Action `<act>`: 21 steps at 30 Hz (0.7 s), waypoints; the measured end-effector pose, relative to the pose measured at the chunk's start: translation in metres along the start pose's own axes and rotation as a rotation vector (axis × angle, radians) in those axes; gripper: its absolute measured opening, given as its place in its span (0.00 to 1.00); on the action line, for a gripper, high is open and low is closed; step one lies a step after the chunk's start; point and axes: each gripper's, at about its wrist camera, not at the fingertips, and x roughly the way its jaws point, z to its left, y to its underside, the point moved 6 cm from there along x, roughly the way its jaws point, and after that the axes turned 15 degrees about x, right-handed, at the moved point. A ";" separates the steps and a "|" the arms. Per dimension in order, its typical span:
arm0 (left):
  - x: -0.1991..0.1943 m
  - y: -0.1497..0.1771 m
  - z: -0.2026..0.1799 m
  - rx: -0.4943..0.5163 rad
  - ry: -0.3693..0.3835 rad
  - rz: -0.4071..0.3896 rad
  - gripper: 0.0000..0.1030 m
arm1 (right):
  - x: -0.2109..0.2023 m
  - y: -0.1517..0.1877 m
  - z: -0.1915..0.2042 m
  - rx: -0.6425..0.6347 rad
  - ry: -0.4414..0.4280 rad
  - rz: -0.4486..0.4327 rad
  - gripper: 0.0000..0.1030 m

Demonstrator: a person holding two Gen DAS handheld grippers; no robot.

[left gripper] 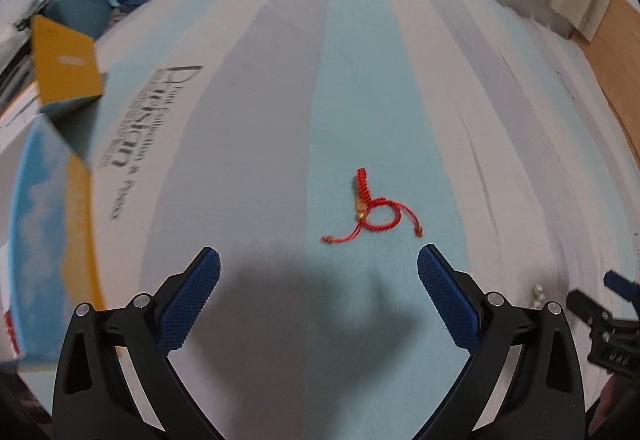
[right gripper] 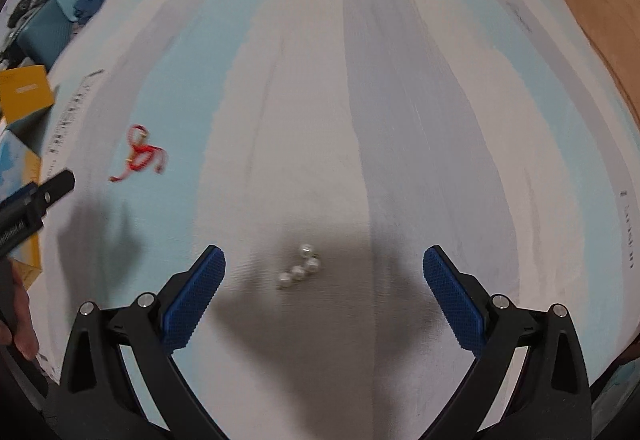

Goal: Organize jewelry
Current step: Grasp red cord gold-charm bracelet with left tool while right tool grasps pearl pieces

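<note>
Overhead, both hand-held grippers gape wide above striped bedsheet, wood floor beyond.

A red braided cord bracelet lies flat on the pale blue stripe of the striped cloth, its woven band curled into a small closed loop with one stiff braided end pointing away. A small gold-coloured bead or charm sits where the band crosses itself, and two thin loose tails spread out, each ending in a tiny knot or bead. Well apart from it, on a white stripe in shadow, lies a small cluster of round white pearl-like beads, four showing, touching or just beside one another.
</note>
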 end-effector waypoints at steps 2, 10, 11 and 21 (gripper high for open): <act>0.013 -0.007 -0.004 0.014 -0.001 0.008 0.94 | 0.009 0.003 -0.003 0.003 -0.001 0.012 0.93; 0.043 -0.021 -0.025 0.077 0.004 0.021 0.94 | 0.038 0.016 -0.009 -0.001 -0.011 0.066 0.80; 0.045 -0.022 -0.026 0.083 0.003 0.021 0.93 | 0.040 0.017 -0.009 -0.004 -0.011 0.068 0.78; 0.076 -0.021 -0.028 0.094 0.044 0.060 0.70 | 0.054 0.027 -0.006 -0.057 -0.003 0.074 0.60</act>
